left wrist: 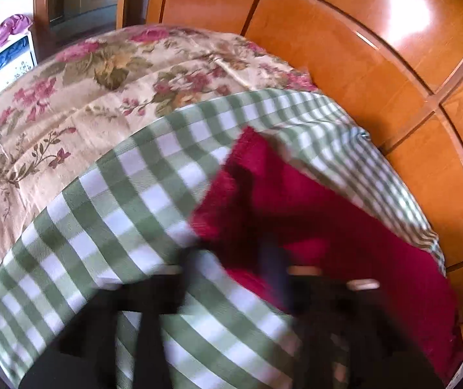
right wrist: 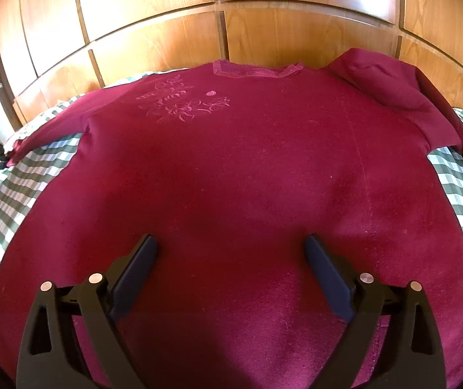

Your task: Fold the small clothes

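Right claw (right wrist: 230, 278) hovers low over the lower body of the red top (right wrist: 231, 168), jaws spread wide, nothing between the pads, both navy pads clear of the cloth as far as the view shows. Left claw (left wrist: 231, 278) is blurred in its own view; jaws look parted, one finger over the green checked cloth (left wrist: 108, 194), the other over the edge of the red fabric; I cannot tell whether either pad touches it. No grip on either side. Garment lies face up and mostly flat on the checked cloth, which covers a bed with a floral bedspread (left wrist: 53, 103); the hem is nearest the right claw, a pale printed motif (right wrist: 183, 103) sits on the chest beyond, the neckline (right wrist: 257, 69) is at the far edge, close to the wooden panelled doors (right wrist: 153, 39). One sleeve lies out flat at the left of the right-wrist view; the other sleeve (right wrist: 393, 87) is already doubled over the shoulder at the right. Judgement: the step in hand is setting up the next fold, probably bringing the flat sleeve or a side panel inward. To do it well, pinch only the top layer at the seam edge, both claws level so the fold line runs straight from shoulder to hem, lift little and lay across without dragging the body. Risk: catching the checked cloth together with the hem, or rumpling the folded sleeve.
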Tool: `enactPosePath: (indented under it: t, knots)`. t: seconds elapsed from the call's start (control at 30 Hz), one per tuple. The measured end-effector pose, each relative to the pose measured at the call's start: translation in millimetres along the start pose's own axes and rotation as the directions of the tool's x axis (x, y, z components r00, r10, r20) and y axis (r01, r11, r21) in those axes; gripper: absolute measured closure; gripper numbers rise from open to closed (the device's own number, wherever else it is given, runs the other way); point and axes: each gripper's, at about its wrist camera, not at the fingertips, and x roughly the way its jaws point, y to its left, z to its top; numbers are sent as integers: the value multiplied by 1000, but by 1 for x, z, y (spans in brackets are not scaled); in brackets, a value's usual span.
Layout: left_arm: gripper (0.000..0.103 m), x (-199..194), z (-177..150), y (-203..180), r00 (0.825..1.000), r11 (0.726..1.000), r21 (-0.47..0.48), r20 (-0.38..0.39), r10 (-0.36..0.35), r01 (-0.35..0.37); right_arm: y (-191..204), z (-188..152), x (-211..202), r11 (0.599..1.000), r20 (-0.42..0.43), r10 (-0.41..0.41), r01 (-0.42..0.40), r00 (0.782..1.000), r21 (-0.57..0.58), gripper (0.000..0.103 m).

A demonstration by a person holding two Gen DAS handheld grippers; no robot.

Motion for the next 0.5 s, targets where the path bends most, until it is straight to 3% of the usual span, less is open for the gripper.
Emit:
enactPosePath:
  t: [0.03,0.1,0.23,0.33,0.4,0.5]
  knots:
    - [36,-10,-2,-6,999,1000,-9,35,-1,1,-1,0,0,1000,1,2,-2,1000,1,11]
    - [36,-34,-13,-27,992,996,27,93,-82,80,-3,-1,-1,1000,4,6,-6,1000,3,11]
    - [36,-68,-56,-75,974,968,158,89,-209,193,-9,0,-9,999,6,32,-32,999,32,13]
    - [34,-86,-110,-120,953,914,293,29,-303,282,-31,2,-30,992,35,32,-36,999,117,14]
    - [34,-92,-150,-150,927,859,359,-54,-371,364,-61,3,-52,981,78,-7,-8,997,194,14]
    - [34,-97,-208,-187,905,786,454,-143,-400,419,-121,-3,-89,947,129,-174,130,976,295,16]
